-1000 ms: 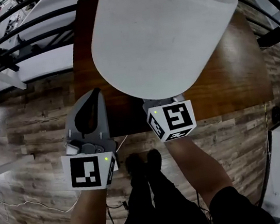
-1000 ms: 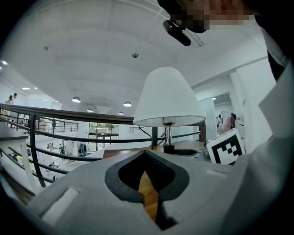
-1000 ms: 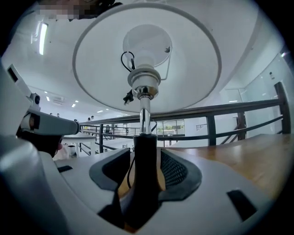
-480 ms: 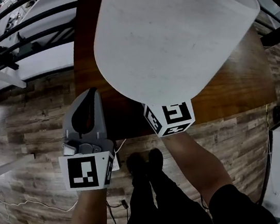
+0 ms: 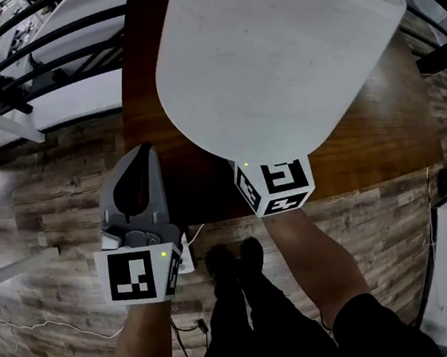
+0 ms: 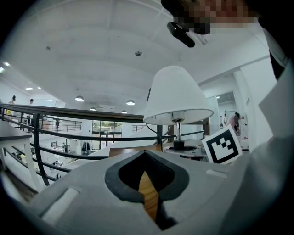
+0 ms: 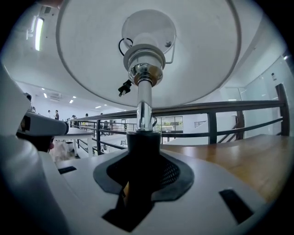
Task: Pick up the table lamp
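- You are at the grasping step. The lamp (image 5: 271, 50) stands on the desk (image 5: 382, 125) at 12 to 1 o'clock in the head view, and nothing shows it lifted yet.
- Your right hand-held gripper (image 7: 143, 170) reaches in under the shade (image 7: 202, 59). Its jaws have just been closing. They stand about half apart around the black collar (image 7: 144, 144) at the foot of the metal stem (image 7: 144, 98), and the pads look to be pressing on it.
- Your left hand-held gripper (image 6: 146, 176) hangs at 8 o'clock in the head view, off the desk's near edge. Its jaws are together with nothing in them, and only a sliver of wood shows through the slit.
- The next move, as I judge it, is to firm up the grip and raise the lamp straight up. The collar is low and the shade is wide and high, so the lamp may tip if you lift fast or off-centre. Your free left gripper could steady it.
- In the head view the shade covers the right jaws, the stem and the base, so contact can only be read from the right gripper view.
- The base is cut off in the right gripper view. It shows only small and far away, at 3 o'clock in the left gripper view.
- You cannot tell whether a cord ties the lamp down.
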The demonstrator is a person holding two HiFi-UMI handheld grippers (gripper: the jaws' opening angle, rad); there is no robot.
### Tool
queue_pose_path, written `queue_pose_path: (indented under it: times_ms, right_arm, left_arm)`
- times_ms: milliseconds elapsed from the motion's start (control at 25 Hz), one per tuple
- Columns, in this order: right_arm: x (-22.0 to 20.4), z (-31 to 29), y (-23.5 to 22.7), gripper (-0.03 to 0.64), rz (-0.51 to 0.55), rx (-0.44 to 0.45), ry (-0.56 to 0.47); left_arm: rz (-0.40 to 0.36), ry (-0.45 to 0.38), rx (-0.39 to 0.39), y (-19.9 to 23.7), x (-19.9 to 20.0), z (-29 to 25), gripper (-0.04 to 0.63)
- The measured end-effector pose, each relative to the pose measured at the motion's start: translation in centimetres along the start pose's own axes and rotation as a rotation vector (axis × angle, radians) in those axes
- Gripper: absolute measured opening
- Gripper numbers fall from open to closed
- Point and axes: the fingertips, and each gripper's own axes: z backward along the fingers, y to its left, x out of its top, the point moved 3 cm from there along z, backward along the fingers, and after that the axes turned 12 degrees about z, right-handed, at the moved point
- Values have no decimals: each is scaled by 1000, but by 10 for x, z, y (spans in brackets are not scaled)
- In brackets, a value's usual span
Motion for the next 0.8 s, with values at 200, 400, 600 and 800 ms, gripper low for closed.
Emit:
queue_pose_path:
  times_ms: [200,400,600,800]
  right_arm:
    - [0,2,0,129,-8,11,37]
    - [20,10,0,129,1,28,6]
    - [34,33,-5,129,-24,53,38]
    - [73,65,-18,129,-19,80,56]
  left_arm:
    - [-7,-6,2,0,12,1,5]
    - [-12,3,10,-4,23,6,5]
    - [-9,4,25,-15,41,20,5]
    - [4,21,34,-40,66,44,5]
